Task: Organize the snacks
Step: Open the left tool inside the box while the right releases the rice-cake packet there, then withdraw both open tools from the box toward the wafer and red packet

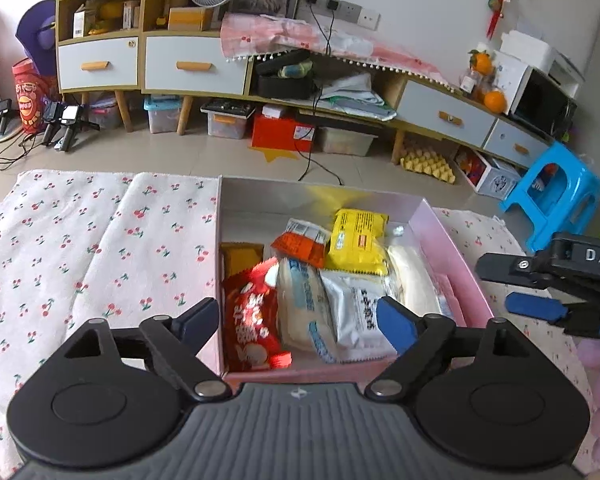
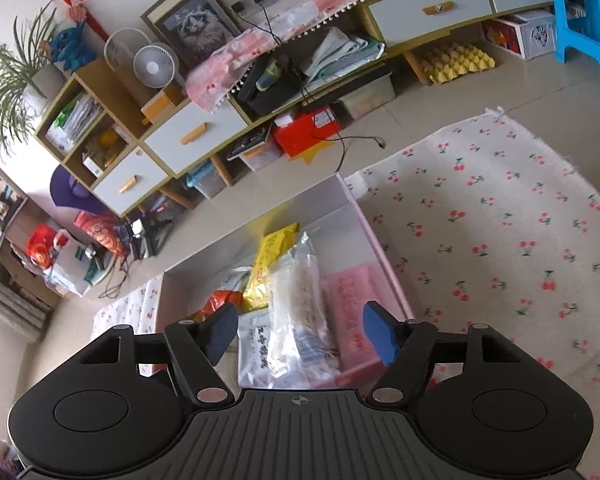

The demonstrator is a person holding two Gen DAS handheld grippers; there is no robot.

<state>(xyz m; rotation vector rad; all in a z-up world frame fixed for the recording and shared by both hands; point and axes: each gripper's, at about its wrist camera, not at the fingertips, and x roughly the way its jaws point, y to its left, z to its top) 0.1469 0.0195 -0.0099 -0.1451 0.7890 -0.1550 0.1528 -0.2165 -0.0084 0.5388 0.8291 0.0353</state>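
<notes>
Both grippers, left [image 1: 296, 322] and right [image 2: 300, 332], hung jaws spread and empty over the pink box [image 1: 456, 280]; snack packets [image 1: 300, 308] lay lengthwise directly beneath.

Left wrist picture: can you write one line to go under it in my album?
Open left gripper hovers over a pink box packed with snack packets on a cherry-print cloth.

The white raised letters "DAS" are showing on the black body of the right claw [image 1: 540, 304], cut off at the frame edge. Printing is appearing on the red foil snack packet [image 1: 252, 320] and the white plastic snack packet [image 1: 356, 316], but it is staying too blurred to read.
</notes>
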